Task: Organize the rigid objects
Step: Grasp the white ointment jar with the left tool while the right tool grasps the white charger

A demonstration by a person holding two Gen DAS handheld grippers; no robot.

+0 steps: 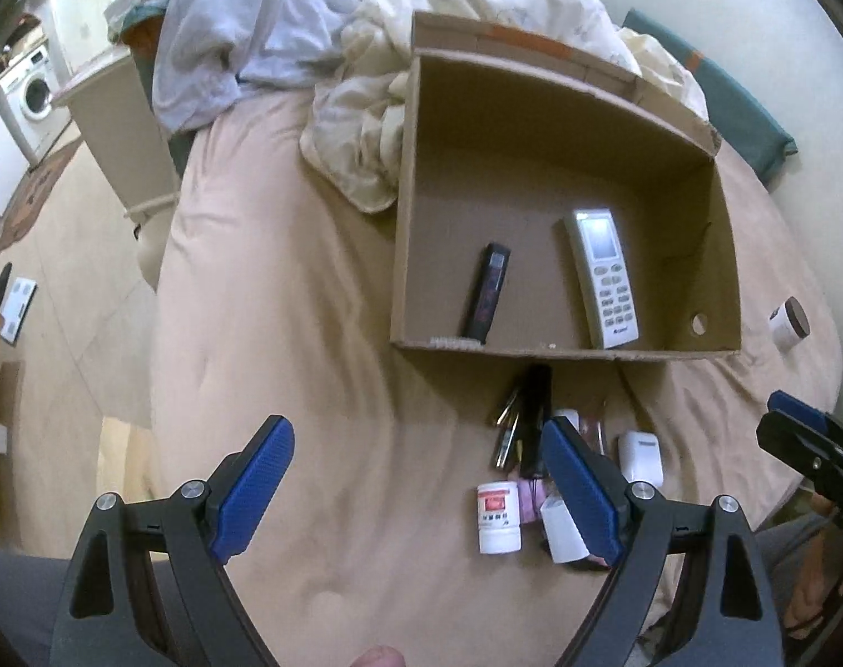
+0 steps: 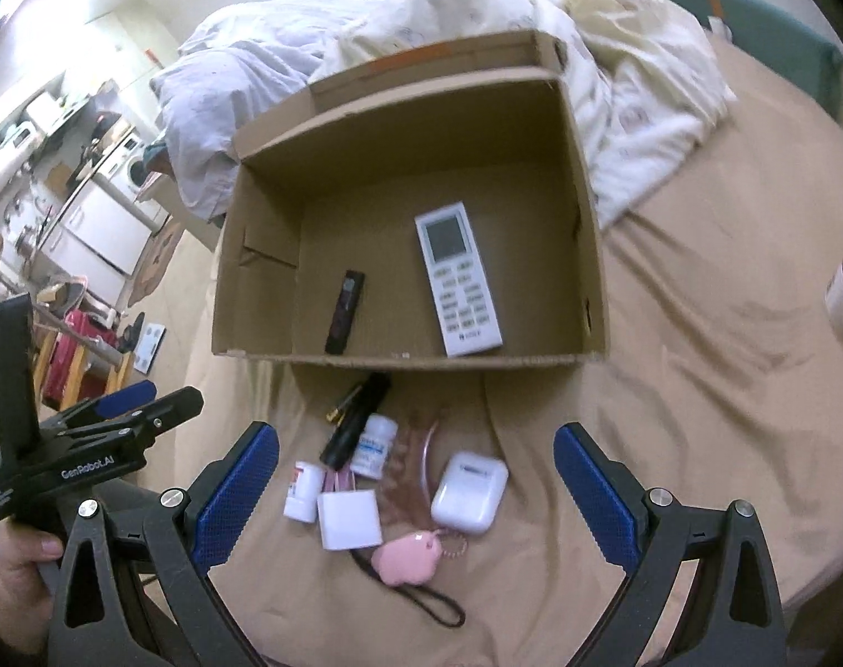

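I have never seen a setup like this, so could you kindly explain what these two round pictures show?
A person holds a two-finger tool in each hand, each carrying a wide-angle camera looking along its fingers. One picture comes from the left gripper, the other from the right gripper; both are open and hold nothing. On the bed, a cardboard box holds a white remote control and a slim black device. In front lie pill bottles, a white earbud case, a white charger and a pink charm.
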